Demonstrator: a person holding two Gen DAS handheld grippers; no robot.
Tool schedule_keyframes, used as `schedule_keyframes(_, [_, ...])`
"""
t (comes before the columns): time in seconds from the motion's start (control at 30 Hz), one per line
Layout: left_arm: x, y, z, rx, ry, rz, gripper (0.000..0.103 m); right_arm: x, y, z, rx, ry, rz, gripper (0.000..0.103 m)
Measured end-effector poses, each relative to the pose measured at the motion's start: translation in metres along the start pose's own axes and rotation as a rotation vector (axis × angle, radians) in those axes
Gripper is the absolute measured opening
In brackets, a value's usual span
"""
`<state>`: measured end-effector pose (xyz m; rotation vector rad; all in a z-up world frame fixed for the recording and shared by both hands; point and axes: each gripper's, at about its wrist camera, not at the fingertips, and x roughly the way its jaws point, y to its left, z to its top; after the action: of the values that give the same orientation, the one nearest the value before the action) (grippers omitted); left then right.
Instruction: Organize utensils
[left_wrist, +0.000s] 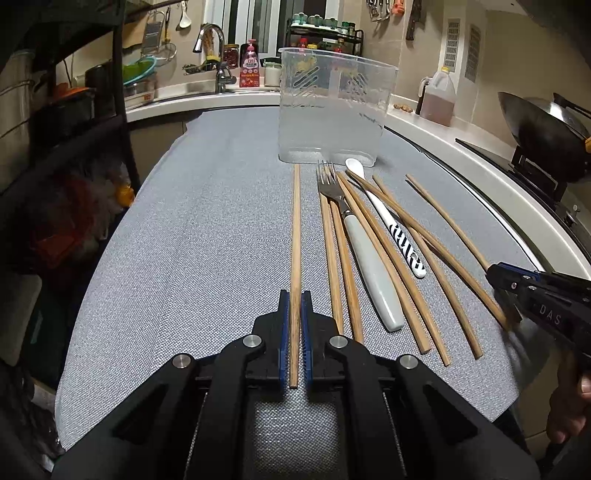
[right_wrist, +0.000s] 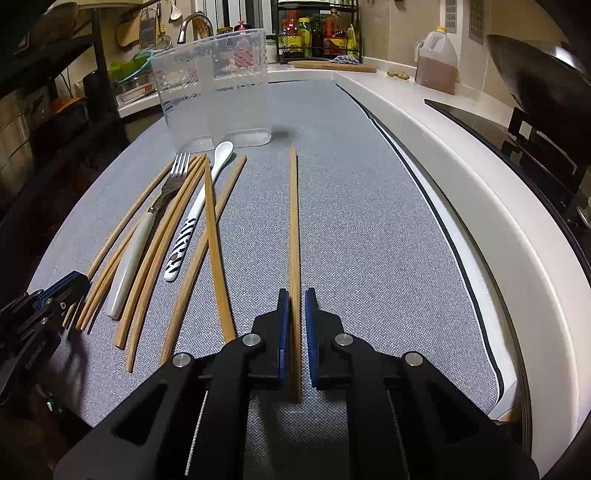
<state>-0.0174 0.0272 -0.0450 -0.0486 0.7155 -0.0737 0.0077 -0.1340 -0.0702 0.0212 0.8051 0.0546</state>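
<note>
A grey woven mat (left_wrist: 207, 229) fills the middle of both views, spread over the counter. At the top centre of the left wrist view, and the upper left of the right wrist view, stands a clear plastic container (left_wrist: 332, 107), upright on the mat's far end. Below it in the left wrist view, right of centre, lies a loose spread of utensils: a fork (left_wrist: 354, 236) with a pale handle, a white spoon (left_wrist: 386, 218) with a striped handle, and several wooden chopsticks (left_wrist: 424, 240) fanned among them, some crossing over the spoon. At the bottom centre of the left wrist view the left gripper (left_wrist: 294, 297) has its blue pads drawn in close on either side of a single left chopstick (left_wrist: 296, 236), which runs straight up the frame between them toward the container; the narrow gaps leave it unclear whether the pads actually press it. At the bottom centre of the right wrist view the right gripper (right_wrist: 294, 295) likewise brackets a lone right chopstick (right_wrist: 293, 221), set well right of the pile, with a slim gap visible on the right pad's side.
</note>
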Motion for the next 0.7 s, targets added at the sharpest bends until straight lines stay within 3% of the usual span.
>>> schedule_keyframes(0.37, [-0.002, -0.009, -0.002, 0.046, -0.033, 0.034, 0.006, -0.003, 0.005, -0.007, -0.026, -0.061, -0.037, 0.006])
schedule_keyframes(0.7, [-0.001, -0.011, -0.002, 0.039, -0.03, 0.021, 0.006, -0.002, -0.001, -0.002, 0.002, -0.031, -0.004, 0.008])
